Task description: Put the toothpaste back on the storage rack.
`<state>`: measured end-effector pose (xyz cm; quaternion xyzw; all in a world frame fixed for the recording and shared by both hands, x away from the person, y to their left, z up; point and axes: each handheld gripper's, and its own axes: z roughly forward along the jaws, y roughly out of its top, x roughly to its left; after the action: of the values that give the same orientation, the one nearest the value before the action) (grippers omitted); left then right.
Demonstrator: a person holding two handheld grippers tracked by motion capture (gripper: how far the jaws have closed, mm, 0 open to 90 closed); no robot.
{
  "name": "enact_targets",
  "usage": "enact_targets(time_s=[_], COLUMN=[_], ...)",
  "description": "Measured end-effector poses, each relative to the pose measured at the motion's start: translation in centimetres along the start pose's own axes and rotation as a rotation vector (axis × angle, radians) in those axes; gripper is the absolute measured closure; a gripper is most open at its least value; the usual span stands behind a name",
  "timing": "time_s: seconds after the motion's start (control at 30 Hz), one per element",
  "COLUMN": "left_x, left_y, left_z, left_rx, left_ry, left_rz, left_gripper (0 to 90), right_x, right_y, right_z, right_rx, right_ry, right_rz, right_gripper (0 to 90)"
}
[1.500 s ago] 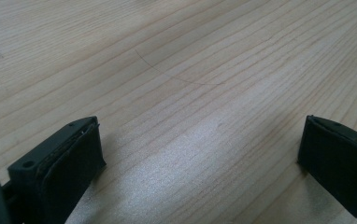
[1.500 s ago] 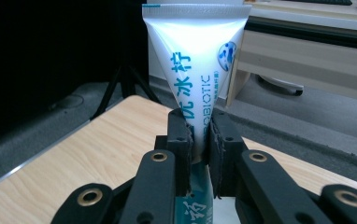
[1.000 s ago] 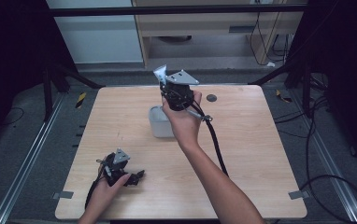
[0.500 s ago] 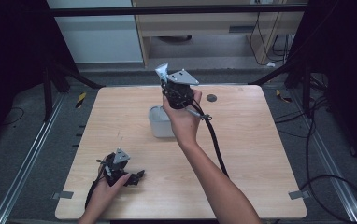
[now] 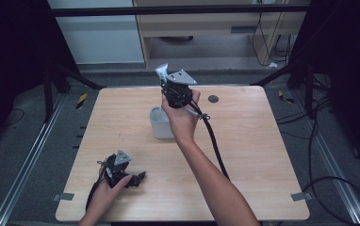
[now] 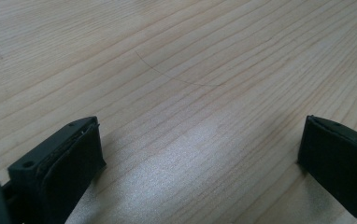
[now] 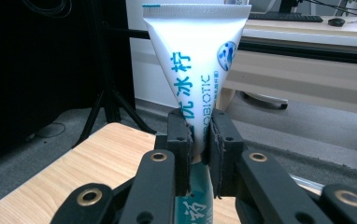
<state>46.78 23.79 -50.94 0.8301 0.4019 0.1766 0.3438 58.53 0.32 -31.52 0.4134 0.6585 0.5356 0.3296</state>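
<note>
A: The right gripper [image 5: 167, 81] is clamping a white toothpaste tube [image 7: 196, 70], jaws pinching it around the middle, crimped flat end pointing up. It's being held high over the far middle of the table [image 5: 263, 141], just above a white cup [image 5: 159, 123].

B: Has anything changed from a second back?

A: Barely. Against the earlier high view, the hand, the tube and the cup are all sitting in the same spots. The grip is staying just as tight, no easing at all. If there's any drift in that right hand, it's too small to call.

B: So what does that mean for the job?

A: My read: the tube is lifted and paused over the cup, so either it's about to go in or it's just been taken out. I can't tell which from this.

B: And the left side?

A: The left gripper [image 5: 121, 169] is resting at the near left of the table, jaws standing wide apart with nothing but bare wood between them. It's unmoved from the earlier frames too.
</note>
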Motion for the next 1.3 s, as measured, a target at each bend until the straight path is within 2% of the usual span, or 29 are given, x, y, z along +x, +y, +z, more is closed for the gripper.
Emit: enact_targets(time_s=[0.4, 0.7, 0.97, 1.3], left_x=[0.0, 0.0, 0.0, 0.0], left_y=[0.0, 0.0, 0.0, 0.0], left_z=[0.0, 0.0, 0.0, 0.0], left_rx=[0.001, 0.001, 0.003, 0.003], left_ry=[0.0, -0.001, -0.001, 0.0], left_rz=[0.0, -0.002, 0.0, 0.001], left_gripper=[0.0, 0.0, 0.0, 0.0], right_x=[0.3, -0.3, -0.5, -0.2], right_y=[-0.8, -2.0, -3.1, -4.0], right_z=[0.6, 1.3, 1.6, 1.9], right_rx=[0.008, 0.013, 0.02, 0.028], right_ry=[0.001, -0.006, -0.01, -0.002], right_rz=[-0.046, -0.005, 0.0, -0.005], right_gripper=[80.2, 80.2, 80.1, 80.0])
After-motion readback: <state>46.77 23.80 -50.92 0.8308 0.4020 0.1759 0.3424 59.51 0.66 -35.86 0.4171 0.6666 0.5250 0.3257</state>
